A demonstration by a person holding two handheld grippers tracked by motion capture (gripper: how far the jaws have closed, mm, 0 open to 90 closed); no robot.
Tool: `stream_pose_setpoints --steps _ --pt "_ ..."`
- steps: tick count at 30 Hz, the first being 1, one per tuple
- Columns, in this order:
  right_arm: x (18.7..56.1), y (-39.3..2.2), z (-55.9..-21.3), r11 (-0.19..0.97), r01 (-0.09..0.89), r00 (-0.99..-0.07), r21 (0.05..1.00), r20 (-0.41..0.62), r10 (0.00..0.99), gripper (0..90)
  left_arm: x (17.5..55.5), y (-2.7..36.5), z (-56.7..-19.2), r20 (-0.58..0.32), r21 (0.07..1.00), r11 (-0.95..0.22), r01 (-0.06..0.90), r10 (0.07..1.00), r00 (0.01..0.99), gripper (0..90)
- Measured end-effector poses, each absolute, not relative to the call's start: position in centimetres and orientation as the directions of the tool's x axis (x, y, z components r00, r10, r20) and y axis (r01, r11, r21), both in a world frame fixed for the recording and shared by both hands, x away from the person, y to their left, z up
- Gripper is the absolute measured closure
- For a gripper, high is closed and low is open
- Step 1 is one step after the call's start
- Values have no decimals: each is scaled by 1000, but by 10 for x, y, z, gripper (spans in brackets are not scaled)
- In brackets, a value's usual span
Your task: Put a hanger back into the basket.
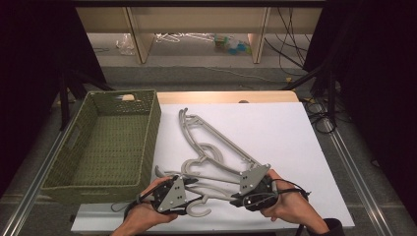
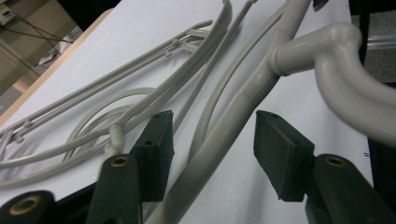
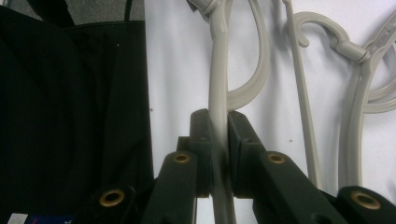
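High view: a pile of grey plastic hangers (image 1: 211,152) lies tangled on the white board (image 1: 295,147), just right of the green woven basket (image 1: 108,142), which holds no hanger. The nearest hanger (image 1: 206,189) lies across the board's near edge. The left gripper (image 1: 184,194) sits at its hook end, the right gripper (image 1: 241,194) at its arm.

Left gripper view: the jaws stand about half open and straddle the hanger's thick arm (image 2: 224,135). The left pad is at or close to the arm; the right pad (image 2: 280,154) is clear of it, so there is no grip yet. The hook (image 2: 345,70) curves off at the upper right. Thinner bars of other hangers (image 2: 140,98) lie beyond on the board.

Right gripper view: the jaws are clamped tight on a hanger arm (image 3: 218,102), the pads (image 3: 243,140) pressing on both sides. Other hooks (image 3: 327,28) lie to the right.

Step in hand, as judged: securing the nearest hanger with both grippers to separate it from the pile. The next move calls for the left jaws to finish closing on the arm, then a level lift by both hands so that the hook clears the neighbouring hangers, probably toward the basket.

The hangers are smooth, matt grey, rigid and thin, with open hooks that snag easily.
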State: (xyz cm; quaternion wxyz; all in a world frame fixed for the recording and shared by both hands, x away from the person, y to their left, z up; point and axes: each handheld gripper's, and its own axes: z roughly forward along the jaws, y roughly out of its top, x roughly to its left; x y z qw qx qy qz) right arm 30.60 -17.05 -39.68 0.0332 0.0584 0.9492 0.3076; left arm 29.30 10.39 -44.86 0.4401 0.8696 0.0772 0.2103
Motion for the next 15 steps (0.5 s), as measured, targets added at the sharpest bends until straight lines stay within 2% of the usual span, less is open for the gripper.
stream_pose_setpoints --steps 5,15 --pt "306 -171 -398 805 87 -992 587 -22 123 824 296 97 -447 308 775 -627 -74 273 911 627" --pt "309 -184 -389 793 77 -991 604 -40 127 787 294 86 -429 369 709 -683 -179 143 918 731"
